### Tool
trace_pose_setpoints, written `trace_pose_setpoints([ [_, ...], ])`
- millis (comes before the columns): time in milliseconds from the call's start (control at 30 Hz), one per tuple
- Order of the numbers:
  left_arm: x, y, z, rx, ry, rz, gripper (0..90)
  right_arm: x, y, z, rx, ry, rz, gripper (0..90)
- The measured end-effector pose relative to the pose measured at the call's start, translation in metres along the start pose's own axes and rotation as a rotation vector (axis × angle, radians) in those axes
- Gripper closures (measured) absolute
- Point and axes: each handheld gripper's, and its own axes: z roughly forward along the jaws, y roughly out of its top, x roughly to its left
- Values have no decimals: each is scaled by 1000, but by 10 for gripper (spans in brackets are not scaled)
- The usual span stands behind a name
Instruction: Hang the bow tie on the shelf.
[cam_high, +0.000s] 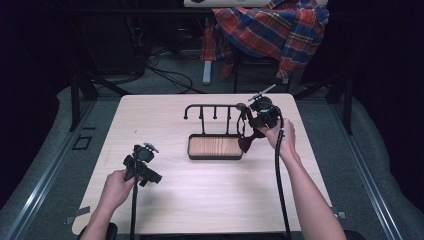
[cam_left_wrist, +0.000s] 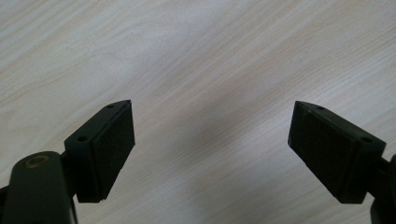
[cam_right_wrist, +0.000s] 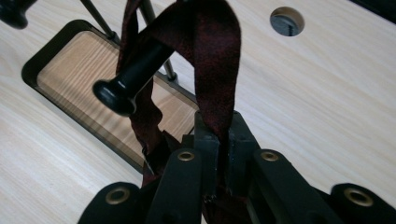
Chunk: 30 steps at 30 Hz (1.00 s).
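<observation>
The rack (cam_high: 212, 116) with its wood-floored tray (cam_high: 215, 147) stood at table (cam_high: 165, 115) centre and blocked straight passage across it. At the rack's 3 o'clock end, the dark red strap (cam_right_wrist: 217, 60) hung over a knobbed peg (cam_right_wrist: 133, 77), clamped by the right gripper (cam_right_wrist: 223, 140), closing that side. From 6 to 9 o'clock the tabletop lay bare; the left gripper (cam_left_wrist: 210, 140), jaws spread, had unobstructed surface beneath it.

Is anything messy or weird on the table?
Nothing odd on the table. The dark red strap loops over the end peg of the rack, pinched by the right gripper. The left gripper is open.
</observation>
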Motion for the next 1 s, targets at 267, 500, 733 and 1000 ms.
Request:
trace_pose_setpoints([
  [267,0,0,0,-1,-1,1,147,2,-4,8,15,44,22,826],
  [500,0,0,0,0,1,2,147,1,-6,10,17,71,32,779],
  [733,0,0,0,-1,2,1,147,1,-7,4,8,76,26,705],
  [1000,0,0,0,0,3,1,147,3,-8,-5,-19,70,25,579],
])
